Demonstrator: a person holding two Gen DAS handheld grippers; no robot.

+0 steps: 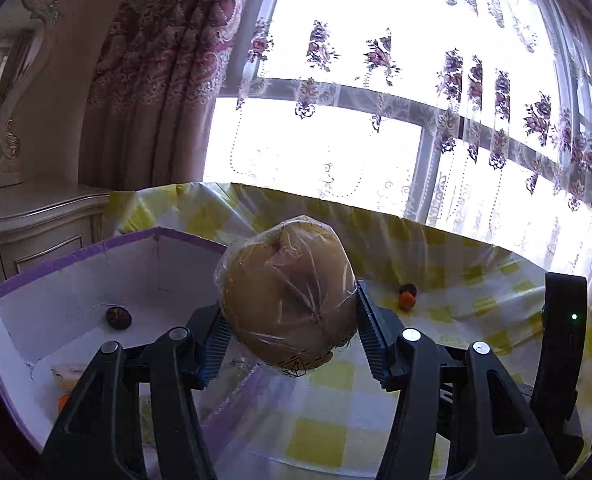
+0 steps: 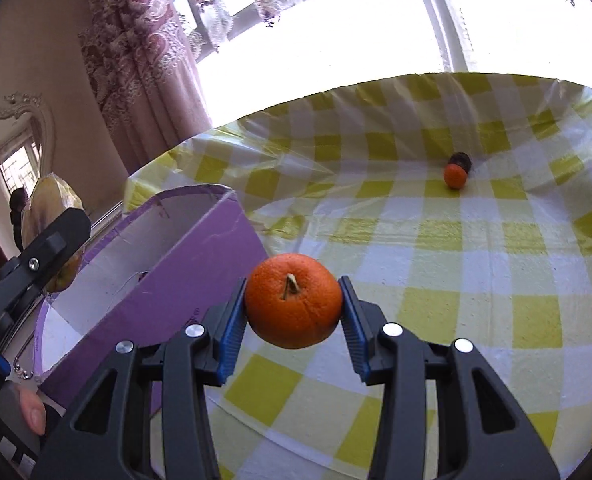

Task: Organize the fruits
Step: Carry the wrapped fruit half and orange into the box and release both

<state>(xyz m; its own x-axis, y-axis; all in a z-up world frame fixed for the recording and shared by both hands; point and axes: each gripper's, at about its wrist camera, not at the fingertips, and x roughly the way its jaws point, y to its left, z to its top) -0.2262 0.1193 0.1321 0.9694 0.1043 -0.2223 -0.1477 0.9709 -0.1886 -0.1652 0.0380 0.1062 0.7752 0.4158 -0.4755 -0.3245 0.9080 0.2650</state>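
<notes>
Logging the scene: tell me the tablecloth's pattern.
The tablecloth is yellow-and-white checked, clearest in the right wrist view.

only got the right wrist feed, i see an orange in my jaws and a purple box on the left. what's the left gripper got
Observer: The left gripper is shut on a plastic-wrapped yellow fruit, held up at the near-right edge of the purple box.
Operator: anything in the box yet
Observer: Yes. A small dark fruit lies on the white floor of the box, alone near the far wall.
Operator: thats it?
Observer: No, a pale item and a bit of orange show at the near end, partly hidden behind the gripper, so I cannot name them.
</notes>
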